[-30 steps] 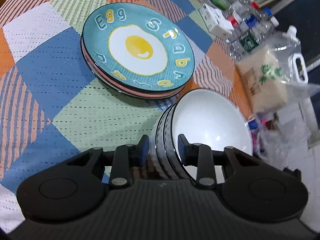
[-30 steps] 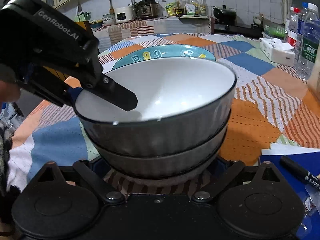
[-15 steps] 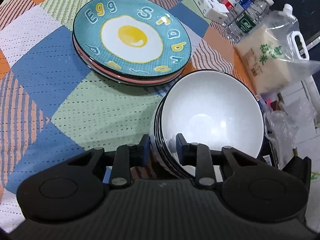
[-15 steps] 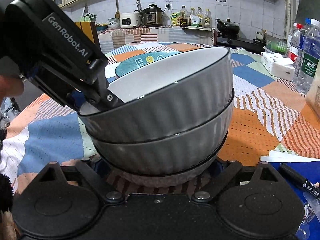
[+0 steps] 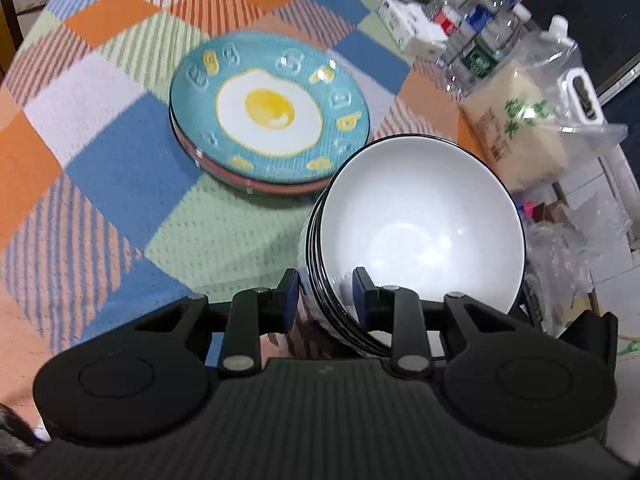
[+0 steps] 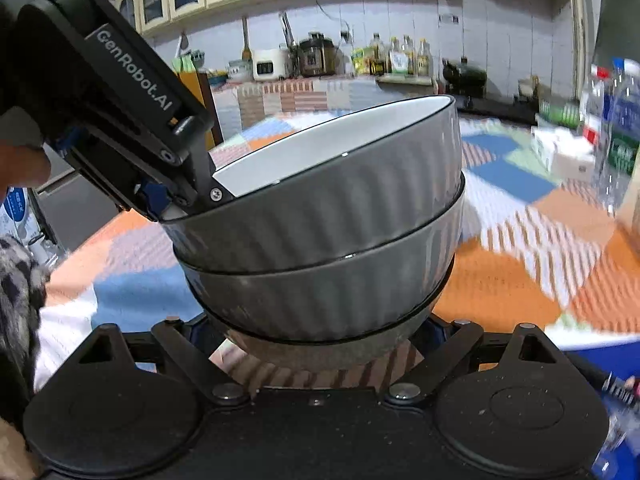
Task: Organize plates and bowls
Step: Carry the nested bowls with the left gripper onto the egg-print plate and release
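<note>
Three nested grey ribbed ceramic bowls (image 5: 420,232) tilt just beside the stacked teal egg-print plates (image 5: 268,120). The left gripper (image 5: 325,292) clamps their near rim. The right gripper (image 6: 320,340) spreads beneath; its grip cannot be told.

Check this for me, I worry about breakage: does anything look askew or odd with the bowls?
Yes. The stack of bowls is tilted, its far side raised, while the left gripper pinches the rims on one side only. The right gripper's state is hidden under the bowls. No chips or spills show.
</note>
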Motion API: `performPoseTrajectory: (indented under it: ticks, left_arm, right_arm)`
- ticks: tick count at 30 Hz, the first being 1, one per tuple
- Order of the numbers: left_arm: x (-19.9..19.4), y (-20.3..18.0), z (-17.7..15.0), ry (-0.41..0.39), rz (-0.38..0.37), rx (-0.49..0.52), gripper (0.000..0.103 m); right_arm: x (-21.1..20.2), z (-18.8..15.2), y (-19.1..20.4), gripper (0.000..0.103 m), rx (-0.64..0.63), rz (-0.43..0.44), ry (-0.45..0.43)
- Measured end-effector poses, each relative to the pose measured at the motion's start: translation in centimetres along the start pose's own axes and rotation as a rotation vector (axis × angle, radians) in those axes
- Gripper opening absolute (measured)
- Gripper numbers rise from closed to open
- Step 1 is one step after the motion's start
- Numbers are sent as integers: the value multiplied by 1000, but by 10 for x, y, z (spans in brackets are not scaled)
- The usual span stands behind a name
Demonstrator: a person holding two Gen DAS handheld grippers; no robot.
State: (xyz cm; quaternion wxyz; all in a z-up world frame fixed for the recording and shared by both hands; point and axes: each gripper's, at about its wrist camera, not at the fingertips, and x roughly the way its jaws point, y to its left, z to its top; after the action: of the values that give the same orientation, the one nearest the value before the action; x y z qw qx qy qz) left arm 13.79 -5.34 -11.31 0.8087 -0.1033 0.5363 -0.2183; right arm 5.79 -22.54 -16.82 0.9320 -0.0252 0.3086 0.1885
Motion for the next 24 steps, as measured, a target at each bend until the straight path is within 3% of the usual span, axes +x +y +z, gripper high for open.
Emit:
performPoseTrajectory:
  ticks: [7, 14, 24]
  left_arm:
    - [-28, 2, 46, -48, 5, 36, 27]
    - [-35, 11, 90, -119, 54, 65, 27]
    - [4, 37, 130, -89, 92, 54, 28]
  right_arm:
    - [10, 41, -2, 95, -35, 10, -93]
    - [47, 83, -10, 95, -47, 24, -139]
    - [102, 97, -25, 95, -36, 49, -72]
